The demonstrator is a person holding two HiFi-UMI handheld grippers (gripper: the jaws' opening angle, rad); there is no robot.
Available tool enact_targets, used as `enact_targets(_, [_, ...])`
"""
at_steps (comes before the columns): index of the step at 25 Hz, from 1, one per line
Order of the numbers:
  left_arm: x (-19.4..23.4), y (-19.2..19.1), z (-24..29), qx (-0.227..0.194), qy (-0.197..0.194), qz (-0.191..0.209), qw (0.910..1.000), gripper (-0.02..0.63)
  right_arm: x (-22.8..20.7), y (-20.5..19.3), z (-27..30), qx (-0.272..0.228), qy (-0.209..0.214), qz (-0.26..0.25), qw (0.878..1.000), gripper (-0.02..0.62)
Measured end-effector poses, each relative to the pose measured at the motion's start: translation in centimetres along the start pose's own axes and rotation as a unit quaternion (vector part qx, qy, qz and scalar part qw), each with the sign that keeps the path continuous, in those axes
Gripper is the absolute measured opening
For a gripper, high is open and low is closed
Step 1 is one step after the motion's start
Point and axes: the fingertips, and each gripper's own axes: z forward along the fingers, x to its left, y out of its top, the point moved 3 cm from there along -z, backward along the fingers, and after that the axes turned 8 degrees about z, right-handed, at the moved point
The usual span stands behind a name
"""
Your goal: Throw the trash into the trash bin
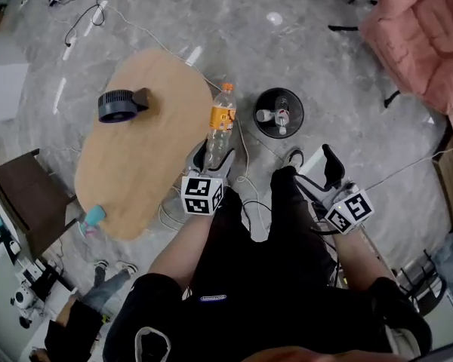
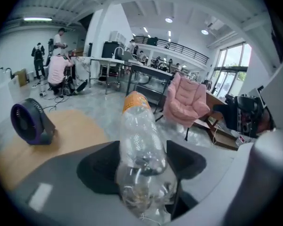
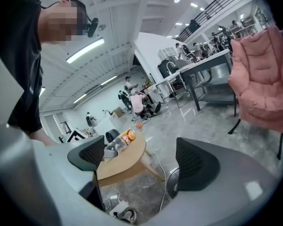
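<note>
1. The left gripper (image 2: 141,166) has its jaws clamped on the lower body of the clear plastic bottle (image 2: 139,135). The orange-labelled top points ahead, so the grip looks firm enough for carrying.
2. The bottle hangs over the floor between the tabletop (image 1: 151,157) edge and the trash bin (image 1: 296,100), near the bin but not above its opening.
3. The right gripper (image 3: 141,161) has its jaws apart with nothing between them, and is held low beside the person's leg, probably to stay clear.
4. The likely next step is to carry the bottle over the bin and release it.

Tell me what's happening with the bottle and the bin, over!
Left gripper shut on the plastic bottle. Right gripper open, empty. Trash bin on the floor to the bottle's right, trash already inside. Nothing seen in the way.
</note>
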Motion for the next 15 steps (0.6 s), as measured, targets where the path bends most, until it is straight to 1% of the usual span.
enact_targets(3, [-2.7, 0.4, 3.4, 0.02, -0.025, 0.029, 0.9991, 0.317, -2.5, -0.1, -2.6, -0.015, -0.025, 0.014, 0.999, 0.503])
enact_targets(8, [-5.9, -0.2, 9.2, 0.069, -0.053, 0.061, 0.9944, 0.316, -5.6, -0.3, -6.5, -0.035, -0.052, 0.04, 0.997, 0.502])
enact_targets(11, [-7.4, -1.2, 13.1, 0.106, -0.067, 0.09, 0.988, 0.318, -7.0, -1.2, -8.9, -0.038, -0.069, 0.055, 0.995, 0.503])
enact_targets(15, [-9.2, -2.8, 17.3, 0.154, -0.084, 0.126, 0.9765, 0.318, -8.8, -2.3, -11.6, -0.045, -0.088, 0.077, 0.992, 0.503])
